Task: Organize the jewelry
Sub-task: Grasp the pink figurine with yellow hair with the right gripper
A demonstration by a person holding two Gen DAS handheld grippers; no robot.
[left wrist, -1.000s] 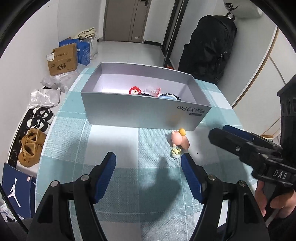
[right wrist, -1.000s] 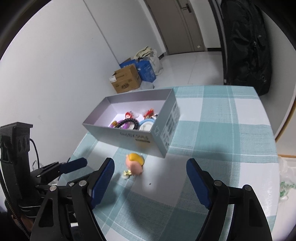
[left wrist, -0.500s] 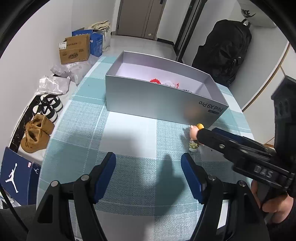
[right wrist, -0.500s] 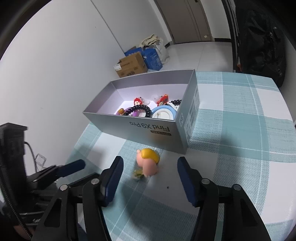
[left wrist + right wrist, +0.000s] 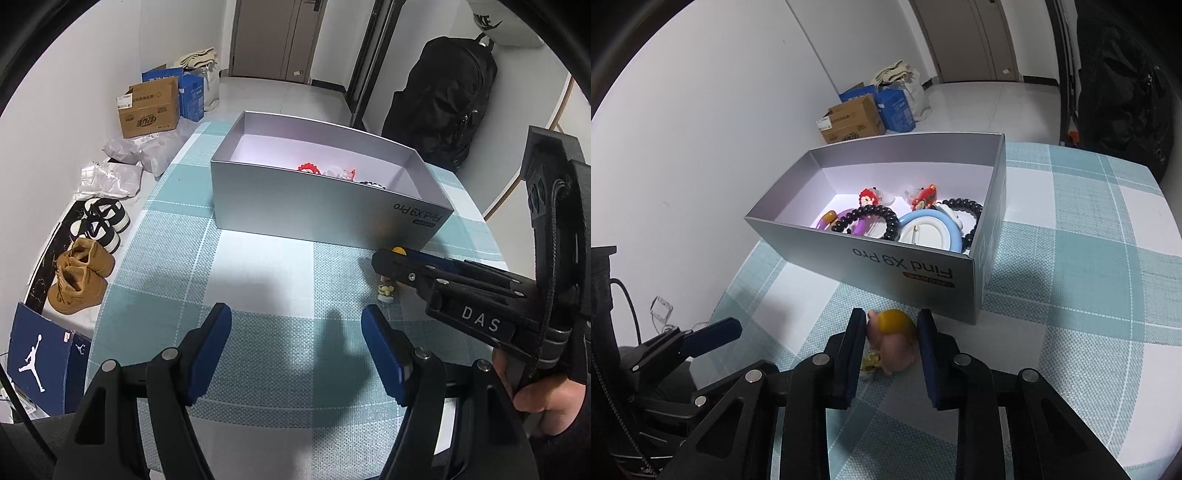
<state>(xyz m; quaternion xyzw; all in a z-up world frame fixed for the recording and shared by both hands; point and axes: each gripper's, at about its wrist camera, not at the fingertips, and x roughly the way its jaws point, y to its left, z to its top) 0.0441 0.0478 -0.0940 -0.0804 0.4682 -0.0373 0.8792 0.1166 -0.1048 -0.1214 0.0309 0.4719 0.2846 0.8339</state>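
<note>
A pink figurine with yellow hair (image 5: pixel 892 341) lies on the checked tablecloth just in front of the silver box (image 5: pixel 886 269). My right gripper (image 5: pixel 891 347) has its blue pads on both sides of the figurine, shut on it. The box holds black bead bracelets (image 5: pixel 882 218), a blue round badge (image 5: pixel 927 232), a purple ring and red charms (image 5: pixel 868 197). In the left wrist view my left gripper (image 5: pixel 295 343) is open and empty over the cloth, left of the right gripper (image 5: pixel 391 264), which hides most of the figurine (image 5: pixel 386 290).
The silver box (image 5: pixel 314 210) stands mid-table. The table's left edge drops to a floor with shoes (image 5: pixel 79 280), plastic bags and cardboard boxes (image 5: pixel 149 110). A black backpack (image 5: pixel 443 99) stands beyond the table at the far right.
My right gripper moved forward around the figurine and narrowed from wide open to shut on it. My left gripper stayed open and drew back a little.
</note>
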